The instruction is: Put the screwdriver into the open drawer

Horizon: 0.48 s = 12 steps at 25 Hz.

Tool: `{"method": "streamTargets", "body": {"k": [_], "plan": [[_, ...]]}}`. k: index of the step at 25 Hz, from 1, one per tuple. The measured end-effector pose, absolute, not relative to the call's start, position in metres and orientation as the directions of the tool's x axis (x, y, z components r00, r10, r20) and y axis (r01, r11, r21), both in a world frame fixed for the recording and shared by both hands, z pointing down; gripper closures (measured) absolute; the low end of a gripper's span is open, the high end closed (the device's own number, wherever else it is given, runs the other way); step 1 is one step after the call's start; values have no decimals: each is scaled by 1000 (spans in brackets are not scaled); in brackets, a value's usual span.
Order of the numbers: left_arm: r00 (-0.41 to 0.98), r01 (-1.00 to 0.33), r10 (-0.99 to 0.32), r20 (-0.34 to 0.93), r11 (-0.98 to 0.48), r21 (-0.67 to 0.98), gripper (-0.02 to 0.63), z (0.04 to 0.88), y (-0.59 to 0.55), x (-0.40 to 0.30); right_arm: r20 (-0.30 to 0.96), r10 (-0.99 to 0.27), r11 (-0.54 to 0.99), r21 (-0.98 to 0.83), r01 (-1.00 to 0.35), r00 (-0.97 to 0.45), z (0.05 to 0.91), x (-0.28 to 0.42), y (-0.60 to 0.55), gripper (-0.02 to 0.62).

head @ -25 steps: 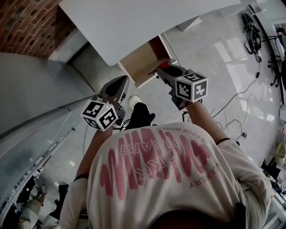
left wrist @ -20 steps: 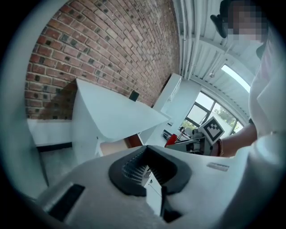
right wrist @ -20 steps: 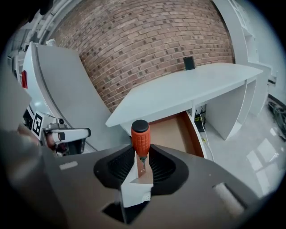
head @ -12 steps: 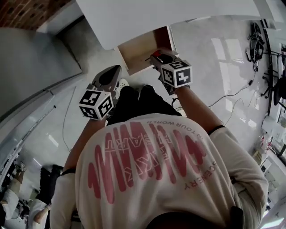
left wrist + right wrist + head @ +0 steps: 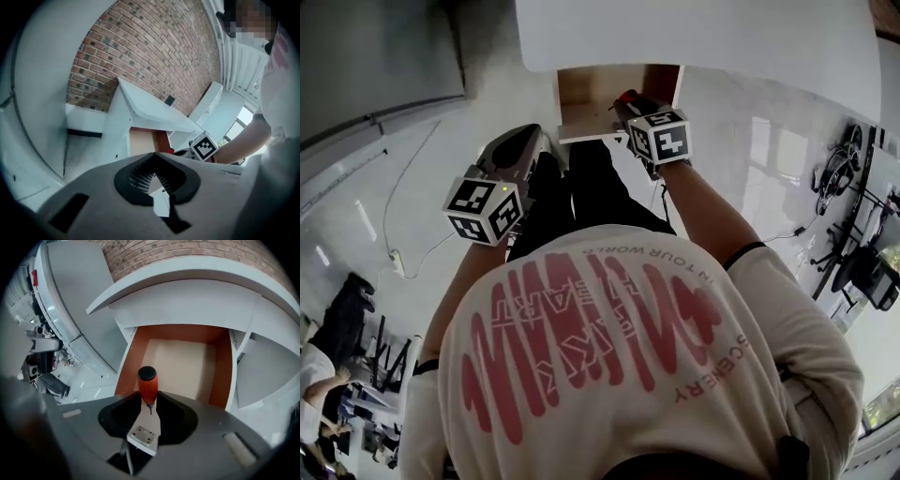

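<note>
The screwdriver (image 5: 147, 384) has a red handle with a black cap, and my right gripper (image 5: 148, 401) is shut on it, handle pointing forward. It hangs over the front edge of the open drawer (image 5: 178, 359), which has a bare beige floor and red-brown sides. In the head view the drawer (image 5: 586, 98) sits under the white desk, with the right gripper (image 5: 625, 103) and screwdriver (image 5: 628, 95) at its right front corner. My left gripper (image 5: 528, 142) hangs lower left of the drawer, apart from it. Its jaws (image 5: 153, 176) are shut with nothing between them.
The white desk top (image 5: 694, 37) overhangs the drawer. The person's dark trouser legs (image 5: 581, 187) stand right below the drawer front. Cables and stands (image 5: 844, 169) lie on the glossy floor at the right. A brick wall (image 5: 150, 56) rises behind the desk.
The right gripper has carried the screwdriver up to the drawer's front edge. The person has stepped closer, so the drawer now sits straight ahead. The left gripper stays low at the left.
</note>
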<state>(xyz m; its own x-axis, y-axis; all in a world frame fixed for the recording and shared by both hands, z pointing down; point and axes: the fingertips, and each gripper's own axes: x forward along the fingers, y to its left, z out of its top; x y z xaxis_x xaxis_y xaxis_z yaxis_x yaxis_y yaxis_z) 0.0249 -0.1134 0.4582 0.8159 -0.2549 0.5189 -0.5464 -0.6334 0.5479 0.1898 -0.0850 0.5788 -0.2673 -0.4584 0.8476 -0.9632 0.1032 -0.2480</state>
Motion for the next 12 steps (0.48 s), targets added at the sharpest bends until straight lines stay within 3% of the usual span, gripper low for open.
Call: {"method": "streamTargets", "body": {"k": [6, 12], "plan": [[740, -666, -367, 564, -516, 538, 603, 483, -98, 19, 874, -376, 242, -227, -943, -307, 617, 203, -93, 479], [707, -706, -411, 576, -464, 536, 603, 493, -92, 19, 889, -318, 342, -218, -914, -330, 640, 203, -99, 479]]}}
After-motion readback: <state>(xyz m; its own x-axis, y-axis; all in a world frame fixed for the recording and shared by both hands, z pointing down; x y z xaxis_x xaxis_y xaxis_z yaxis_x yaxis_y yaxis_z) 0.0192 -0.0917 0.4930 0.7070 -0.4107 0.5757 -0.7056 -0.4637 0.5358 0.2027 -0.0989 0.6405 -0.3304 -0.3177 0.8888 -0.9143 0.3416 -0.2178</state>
